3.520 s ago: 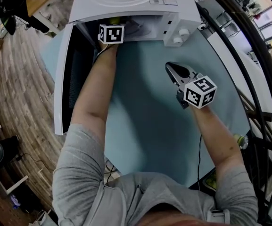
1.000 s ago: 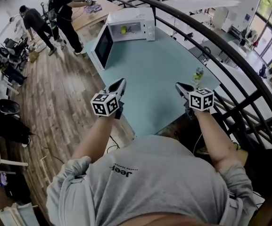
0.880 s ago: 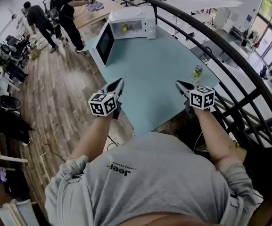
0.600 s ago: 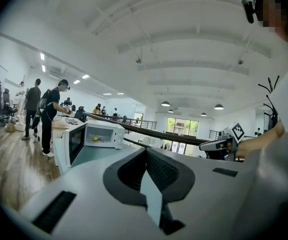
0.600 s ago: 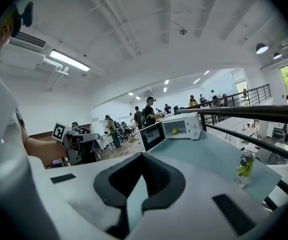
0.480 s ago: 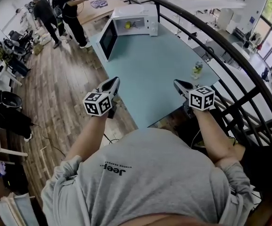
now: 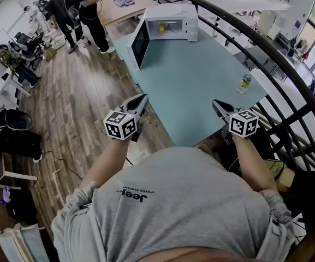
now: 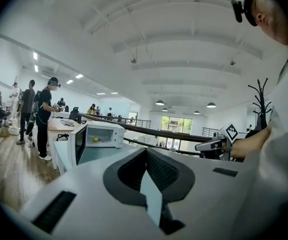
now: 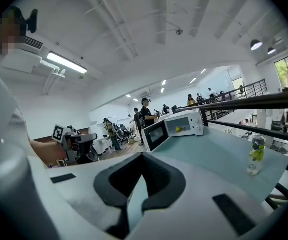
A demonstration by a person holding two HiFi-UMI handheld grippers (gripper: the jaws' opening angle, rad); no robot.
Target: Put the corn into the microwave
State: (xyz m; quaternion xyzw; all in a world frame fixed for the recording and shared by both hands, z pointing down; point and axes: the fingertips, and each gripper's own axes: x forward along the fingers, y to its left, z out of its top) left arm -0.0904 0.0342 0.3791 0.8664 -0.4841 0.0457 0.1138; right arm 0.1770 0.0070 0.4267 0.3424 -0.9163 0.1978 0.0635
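At the far end of the pale blue-green table (image 7: 201, 86), the small yellow corn (image 7: 161, 28) lies inside the white microwave (image 7: 185, 16), whose door (image 7: 140, 43) stands swung open. We judge the placing done; what remains, at most, is shutting that door. That would call for walking back up the table and nudging the door with a closed tool.

Both arms reach forward, nearly level and tipped slightly down. The left gripper (image 7: 140, 99) hangs over the wooden floor just off the table's near corner; the right gripper (image 7: 218, 104) is at the near edge. Both are pinched together on nothing, well apart from the microwave.
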